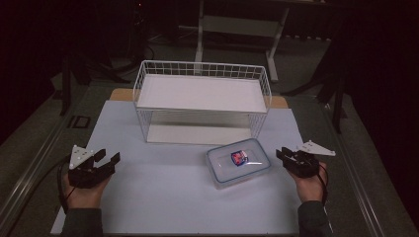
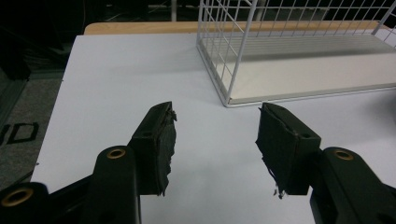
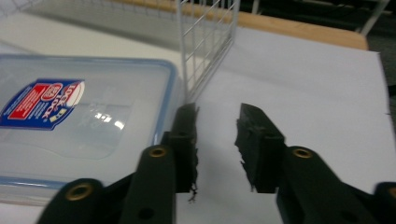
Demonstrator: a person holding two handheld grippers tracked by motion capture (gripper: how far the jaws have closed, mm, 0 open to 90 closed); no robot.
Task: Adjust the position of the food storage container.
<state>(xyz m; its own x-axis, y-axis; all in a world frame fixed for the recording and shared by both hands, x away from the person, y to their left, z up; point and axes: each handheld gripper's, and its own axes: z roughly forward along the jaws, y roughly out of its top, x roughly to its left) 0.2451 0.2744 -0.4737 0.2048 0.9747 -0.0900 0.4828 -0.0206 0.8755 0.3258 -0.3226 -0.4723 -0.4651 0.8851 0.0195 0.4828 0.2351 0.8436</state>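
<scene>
Clear plastic food container point(image 1: 238, 162) lies lower right of centre, before the white wire rack point(image 1: 202, 98). Right gripper point(image 1: 289, 159) waits beside it, jaws apart and empty; left gripper point(image 1: 101, 165) likewise. Reaching stage, seemingly; next, straddle its edge.

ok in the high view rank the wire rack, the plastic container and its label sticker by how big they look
1. wire rack, plainly largest
2. plastic container, lying nearer the camera yet still looking much smaller
3. label sticker on the container's lid, smallest
</scene>
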